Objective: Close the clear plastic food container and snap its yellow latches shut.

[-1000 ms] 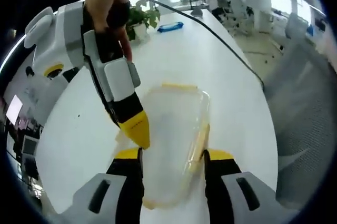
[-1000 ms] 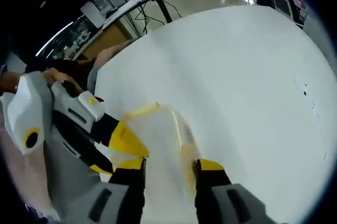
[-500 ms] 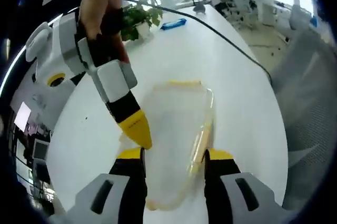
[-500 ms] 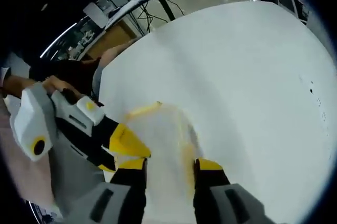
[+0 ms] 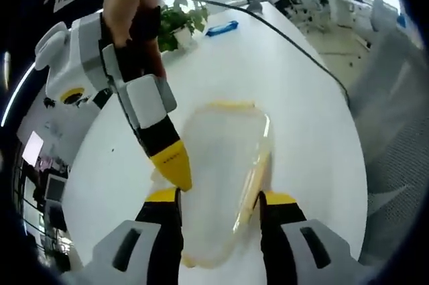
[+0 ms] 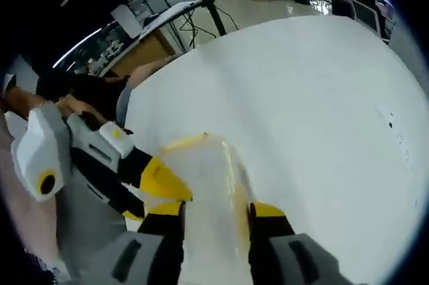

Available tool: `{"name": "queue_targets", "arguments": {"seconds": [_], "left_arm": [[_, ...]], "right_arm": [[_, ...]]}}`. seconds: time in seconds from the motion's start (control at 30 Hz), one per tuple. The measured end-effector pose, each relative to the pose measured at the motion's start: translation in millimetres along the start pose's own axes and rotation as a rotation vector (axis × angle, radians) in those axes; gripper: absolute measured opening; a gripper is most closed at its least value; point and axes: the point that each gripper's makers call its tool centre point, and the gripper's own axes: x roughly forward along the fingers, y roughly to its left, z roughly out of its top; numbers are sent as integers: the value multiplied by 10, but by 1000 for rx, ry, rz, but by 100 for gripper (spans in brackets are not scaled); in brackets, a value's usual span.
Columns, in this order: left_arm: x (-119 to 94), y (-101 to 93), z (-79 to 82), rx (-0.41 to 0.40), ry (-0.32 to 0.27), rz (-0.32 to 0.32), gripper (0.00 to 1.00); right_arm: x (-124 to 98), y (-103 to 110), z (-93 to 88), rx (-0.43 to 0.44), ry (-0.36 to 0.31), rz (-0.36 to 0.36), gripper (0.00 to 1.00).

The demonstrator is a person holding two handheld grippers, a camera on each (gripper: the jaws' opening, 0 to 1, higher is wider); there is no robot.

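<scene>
- In the left gripper view, at far left, the right gripper (image 5: 175, 172) comes down from a person's hand (image 5: 137, 0), a white and black body ending in a glossy yellow wedge tip that meets the left rim of the container; whether its jaws are apart or together I cannot tell from here.
- Right of that tip lies the clear plastic food container (image 5: 218, 178), flat on the white bench (image 5: 295, 90), a rounded rectangle of thin, cloudy-clear plastic with the lid apparently lying on it.
- It looks light and somewhat springy, so I judge it will skate on the smooth bench unless it is held at the rim or pressed straight down; squeezing the walls would likely flex them.
- The yellow latches are the places to take hold: one strip along the far edge (image 5: 231, 106), one along the right edge (image 5: 256, 181), each a narrow stiff flap that should pivot down and click.
- The left gripper (image 5: 220, 199) stands with its jaws apart, straddling the near end of the container, the right jaw just beside the right latch.
- In the right gripper view, the left gripper (image 6: 161, 181) shows at left with a yellow tip against the container (image 6: 201, 198); the right gripper's own jaws stand apart over its near end.
</scene>
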Motion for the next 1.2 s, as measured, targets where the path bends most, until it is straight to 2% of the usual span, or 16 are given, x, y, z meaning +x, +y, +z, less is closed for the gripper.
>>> {"name": "queue_targets", "arguments": {"seconds": [0.2, 0.3, 0.43, 0.53, 0.6, 0.63, 0.83, 0.97, 1.13, 1.2], "left_arm": [[-37, -13, 35, -60, -14, -3, 45], [-98, -11, 42, -146, -38, -25, 45], [-210, 55, 63, -240, -76, -13, 44], [-281, 71, 131, -382, -122, -26, 46], [-330, 123, 133, -437, -134, -12, 44], [-348, 140, 133, -438, -142, -13, 43], [-414, 233, 50, -479, -126, 13, 44], [-452, 344, -73, -574, -117, 56, 45], [-492, 446, -251, -674, -104, 89, 45], [-490, 470, -322, -731, -102, 90, 46]], "right_arm": [[-11, 42, 37, -28, -4, -46, 37], [-12, 25, 65, -36, -30, -89, 41], [-68, 27, 147, 45, -135, -127, 45], [-124, 44, 150, 82, -171, -150, 48], [-163, 42, 142, 123, -200, -173, 46], [-170, 40, 134, 128, -202, -178, 46], [-305, -11, -35, 188, -221, -248, 47], [-483, -84, -109, 249, -314, -345, 47], [-542, 23, -402, 312, -303, -351, 48], [-545, 64, -499, 373, -316, -346, 48]]}}
